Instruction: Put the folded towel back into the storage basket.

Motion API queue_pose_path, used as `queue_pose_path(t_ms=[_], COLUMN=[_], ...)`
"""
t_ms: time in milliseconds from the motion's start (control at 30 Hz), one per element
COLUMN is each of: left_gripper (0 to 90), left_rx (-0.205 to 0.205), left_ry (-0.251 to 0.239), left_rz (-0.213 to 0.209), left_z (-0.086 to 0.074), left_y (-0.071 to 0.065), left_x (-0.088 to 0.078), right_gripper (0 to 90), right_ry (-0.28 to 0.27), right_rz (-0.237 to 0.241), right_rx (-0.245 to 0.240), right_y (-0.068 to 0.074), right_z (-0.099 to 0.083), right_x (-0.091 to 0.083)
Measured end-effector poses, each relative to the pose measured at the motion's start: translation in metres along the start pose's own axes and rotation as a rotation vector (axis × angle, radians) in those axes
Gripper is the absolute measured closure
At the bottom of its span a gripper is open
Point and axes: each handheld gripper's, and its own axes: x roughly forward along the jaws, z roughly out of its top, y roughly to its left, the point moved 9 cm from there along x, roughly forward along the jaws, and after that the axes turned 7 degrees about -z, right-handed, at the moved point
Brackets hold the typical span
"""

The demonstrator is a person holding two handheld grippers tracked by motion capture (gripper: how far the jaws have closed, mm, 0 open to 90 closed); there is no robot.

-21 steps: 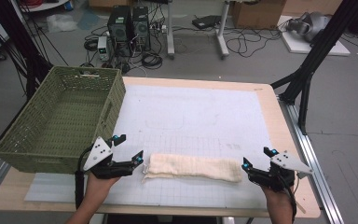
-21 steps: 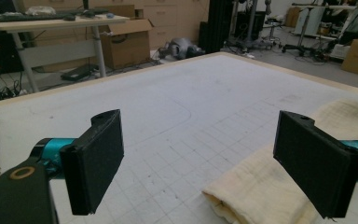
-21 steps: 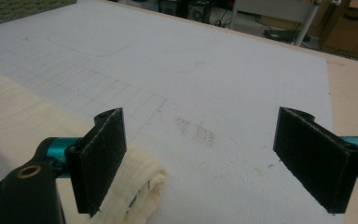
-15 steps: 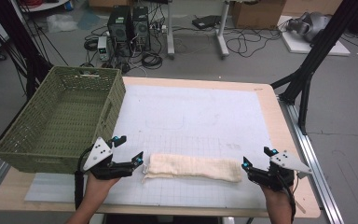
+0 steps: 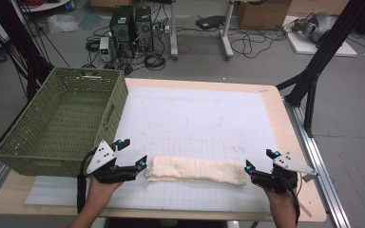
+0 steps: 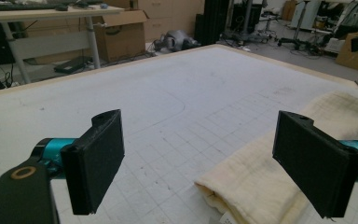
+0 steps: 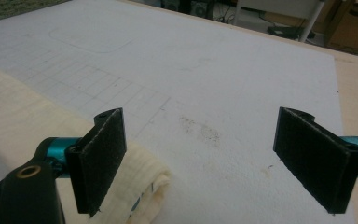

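Both jaws spread, nothing pinched: left gripper (image 5: 132,154) and right gripper (image 5: 259,160) flank folded towel (image 5: 197,170); bite each end squarely, fingers straddling all layers

Folded towel (image 5: 197,170): pale cream, with a fine woven texture. Mat (image 5: 195,114) beneath it: white, printed with a faint grey grid and thin curved outlines, marked by a few brownish stains. Bench (image 5: 292,142): light wood at its bare edges. Basket (image 5: 62,123): olive green, woven in a regular lattice. Left gripper (image 5: 132,156) and right gripper (image 5: 259,163): black bodies and black jaws, teal fittings near the tips, each topped by a light grey plate. Floor: grey, crossed by black cables.
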Motion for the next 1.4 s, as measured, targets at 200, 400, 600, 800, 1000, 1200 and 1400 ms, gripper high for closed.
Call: queue_pose_path(t_ms=[200,400,600,800,1000,1200,1400], left_gripper=[16.9,17.0,17.0,17.2,17.2,17.5,18.2], left_rx=[-0.009,-0.014,-0.016,-0.019,-0.035,-0.060,-0.071], left_ry=[0.002,0.004,0.011,0.029,0.063,0.112,0.143], left_rz=[-0.001,-0.007,-0.017,-0.017,-0.026,-0.043,-0.064], left_z=[0.000,0.001,0.003,0.005,0.004,-0.002,-0.007], left_y=[0.000,0.000,-0.001,0.001,0.001,-0.001,-0.006], left_x=[0.000,0.000,0.002,0.002,0.006,0.013,0.021], right_gripper=[15.7,15.7,15.7,15.7,15.7,15.7,15.7], right_ry=[-0.001,0.000,0.000,0.000,0.004,0.003,0.008], right_rz=[0.006,0.011,0.008,0.009,0.012,0.017,0.018], right_rx=[-0.001,-0.005,-0.007,-0.014,-0.014,-0.015,-0.012], right_y=[0.001,0.003,0.002,0.002,0.004,0.004,0.005], right_z=[0.000,0.000,-0.001,-0.001,-0.001,-0.001,-0.002], right_x=[0.001,0.001,0.001,0.001,0.000,0.001,0.001])
